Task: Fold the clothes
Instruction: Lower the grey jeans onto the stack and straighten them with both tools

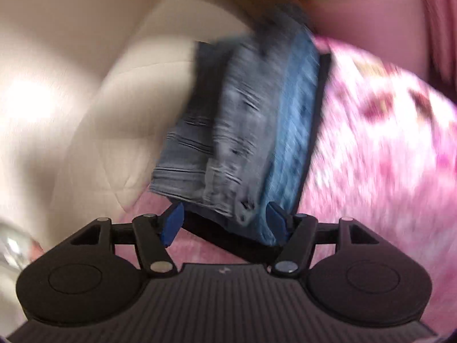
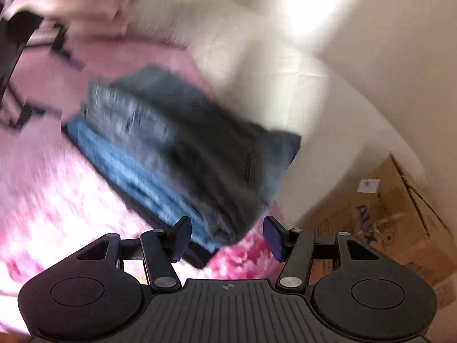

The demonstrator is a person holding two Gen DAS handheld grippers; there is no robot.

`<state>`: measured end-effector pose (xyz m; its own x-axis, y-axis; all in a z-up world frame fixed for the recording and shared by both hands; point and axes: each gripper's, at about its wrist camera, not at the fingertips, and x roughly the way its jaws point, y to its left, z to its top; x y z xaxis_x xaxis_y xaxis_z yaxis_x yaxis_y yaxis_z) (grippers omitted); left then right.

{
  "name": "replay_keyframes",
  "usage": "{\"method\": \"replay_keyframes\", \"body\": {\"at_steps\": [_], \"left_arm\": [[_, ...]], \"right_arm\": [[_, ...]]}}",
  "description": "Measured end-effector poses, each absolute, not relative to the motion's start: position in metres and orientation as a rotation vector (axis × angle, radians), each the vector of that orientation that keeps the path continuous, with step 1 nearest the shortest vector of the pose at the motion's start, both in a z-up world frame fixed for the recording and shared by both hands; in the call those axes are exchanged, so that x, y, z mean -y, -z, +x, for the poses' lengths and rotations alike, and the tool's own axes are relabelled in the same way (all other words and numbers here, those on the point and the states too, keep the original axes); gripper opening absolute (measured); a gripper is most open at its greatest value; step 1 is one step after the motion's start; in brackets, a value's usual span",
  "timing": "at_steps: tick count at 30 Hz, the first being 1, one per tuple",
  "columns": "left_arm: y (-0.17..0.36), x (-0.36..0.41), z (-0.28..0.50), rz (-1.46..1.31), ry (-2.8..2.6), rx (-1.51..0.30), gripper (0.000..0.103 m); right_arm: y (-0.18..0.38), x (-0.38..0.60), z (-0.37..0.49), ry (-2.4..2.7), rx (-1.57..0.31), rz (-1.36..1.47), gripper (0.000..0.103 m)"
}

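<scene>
A stack of folded jeans (image 1: pixel 242 131) lies on a pink flowered bedspread (image 1: pixel 385 143): grey faded denim on top, lighter blue denim and a dark layer under it. Both views are motion-blurred. My left gripper (image 1: pixel 225 223) is open, its blue pads at either side of the stack's near end; I cannot tell whether they touch it. In the right wrist view the stack (image 2: pixel 177 154) lies ahead and left. My right gripper (image 2: pixel 228 237) is open and holds nothing, with the stack's near corner between its pads.
A cream quilted surface (image 1: pixel 85 114) borders the bedspread (image 2: pixel 57 200) behind the stack. A cardboard box (image 2: pixel 385 223) stands at the right in the right wrist view. Dark frame parts (image 2: pixel 17 57) show at the far left. A shiny metal object (image 1: pixel 11 245) sits at the left edge.
</scene>
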<state>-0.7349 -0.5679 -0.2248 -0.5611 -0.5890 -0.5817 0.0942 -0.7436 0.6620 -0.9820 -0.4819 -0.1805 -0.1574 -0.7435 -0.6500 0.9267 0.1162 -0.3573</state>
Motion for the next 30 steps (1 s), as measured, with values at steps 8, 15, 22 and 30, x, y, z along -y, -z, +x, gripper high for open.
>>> {"method": "replay_keyframes", "body": {"at_steps": [8, 15, 22, 30], "left_arm": [[0.191, 0.598, -0.778, 1.115, 2.405, 0.284, 0.043], [0.225, 0.592, -0.788, 1.296, 2.370, 0.305, 0.046], [0.175, 0.605, -0.798, 1.087, 2.518, 0.194, 0.044], [0.215, 0.619, -0.849, 1.235, 2.463, 0.133, 0.036]], "right_arm": [[0.170, 0.548, -1.007, 1.444, -0.646, 0.546, 0.041], [0.215, 0.561, -1.011, 1.342, -0.706, 0.627, 0.041], [0.178, 0.582, -1.038, 1.381, -0.620, 0.652, 0.041], [0.186, 0.671, -1.099, 1.530, -0.568, 0.683, 0.041]]}}
